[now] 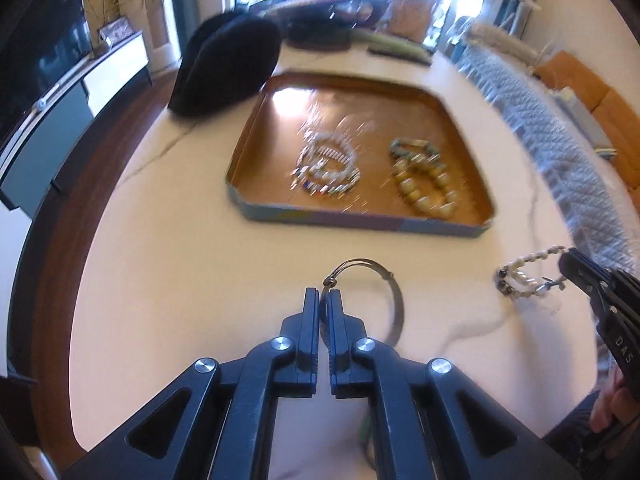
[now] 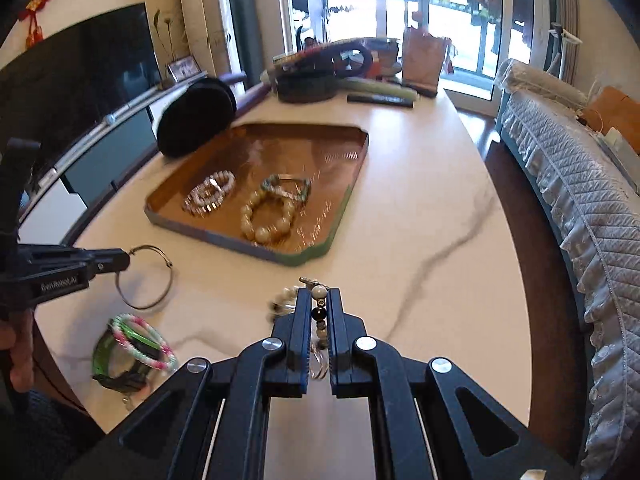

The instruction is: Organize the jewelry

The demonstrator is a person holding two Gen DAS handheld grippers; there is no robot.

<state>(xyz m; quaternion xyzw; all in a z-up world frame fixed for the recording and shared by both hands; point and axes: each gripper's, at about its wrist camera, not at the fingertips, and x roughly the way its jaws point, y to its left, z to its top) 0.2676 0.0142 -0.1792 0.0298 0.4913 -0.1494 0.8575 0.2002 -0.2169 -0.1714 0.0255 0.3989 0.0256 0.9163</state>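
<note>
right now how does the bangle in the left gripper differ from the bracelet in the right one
The wire bangle is a thin, plain metal hoop; the beaded bracelet is strung with pale and dark beads.
The bangle keeps a stiff round shape, while the bracelet drapes loosely.
The left gripper pinches the bangle at its rim, hoop reaching forward; the right gripper has the bracelet running along between its fingers.
Both are gripped outside the tray.

The left gripper (image 1: 323,298) is held closed above the table, its fingers nearly touching. The right gripper (image 2: 319,300) is closed too, level beside it.
</note>
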